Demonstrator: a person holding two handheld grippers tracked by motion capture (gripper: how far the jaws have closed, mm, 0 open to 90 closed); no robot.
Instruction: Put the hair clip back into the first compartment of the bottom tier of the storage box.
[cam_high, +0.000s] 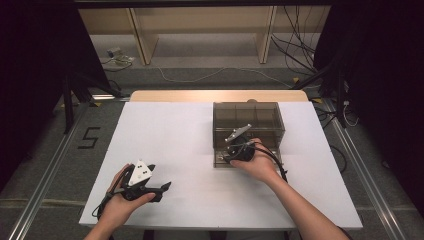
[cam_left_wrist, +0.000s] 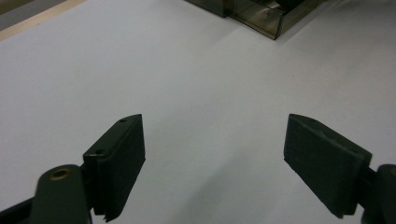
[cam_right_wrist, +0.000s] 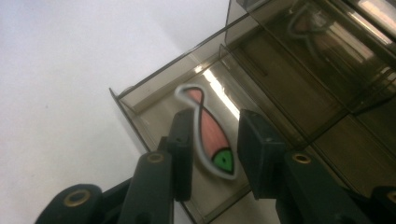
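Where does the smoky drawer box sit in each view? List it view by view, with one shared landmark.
High view: smoky drawer box right of centre, drawer pulled toward the person.
Left gripper view: its corner at the top edge, right of centre.
Right gripper view: from centre to upper right, beyond the jaws.
Shared landmark: white tabletop around it.
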